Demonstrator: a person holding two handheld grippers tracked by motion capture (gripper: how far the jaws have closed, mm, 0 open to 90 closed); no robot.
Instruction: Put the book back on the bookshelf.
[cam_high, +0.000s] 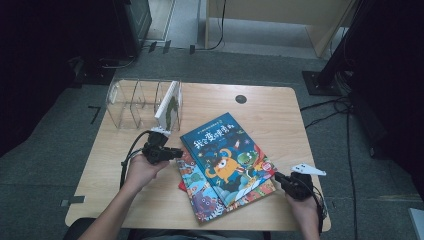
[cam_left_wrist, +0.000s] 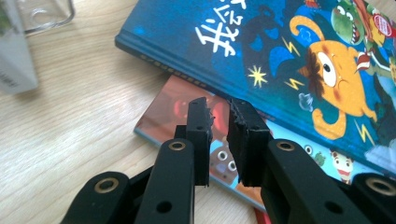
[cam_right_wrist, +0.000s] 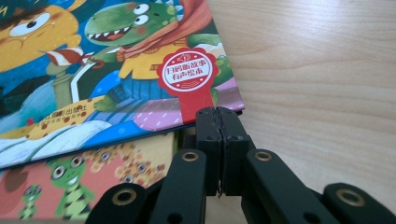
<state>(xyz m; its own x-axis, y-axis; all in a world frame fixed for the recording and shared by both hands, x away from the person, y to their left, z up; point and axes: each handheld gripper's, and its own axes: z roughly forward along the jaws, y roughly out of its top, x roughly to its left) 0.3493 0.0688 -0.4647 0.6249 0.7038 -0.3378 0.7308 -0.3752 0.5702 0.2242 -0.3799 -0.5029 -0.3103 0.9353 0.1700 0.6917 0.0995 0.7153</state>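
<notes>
- Blue picture book lies on top of a stack near the middle of the table, over a red-orange book.
- High view adds a clear divider rack far left with a white book upright in it.
- Left gripper: jaws slightly apart, nothing between, over the lower book's left corner.
- Right gripper: jaws together at the blue book's right corner; whether they pinch the cover is hidden.

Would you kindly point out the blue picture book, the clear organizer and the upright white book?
blue picture book (cam_high: 225, 150), high view, cover centre.
clear organizer (cam_high: 122, 102), high view, left compartment wall.
upright white book (cam_high: 166, 106), high view, white cover.
</notes>
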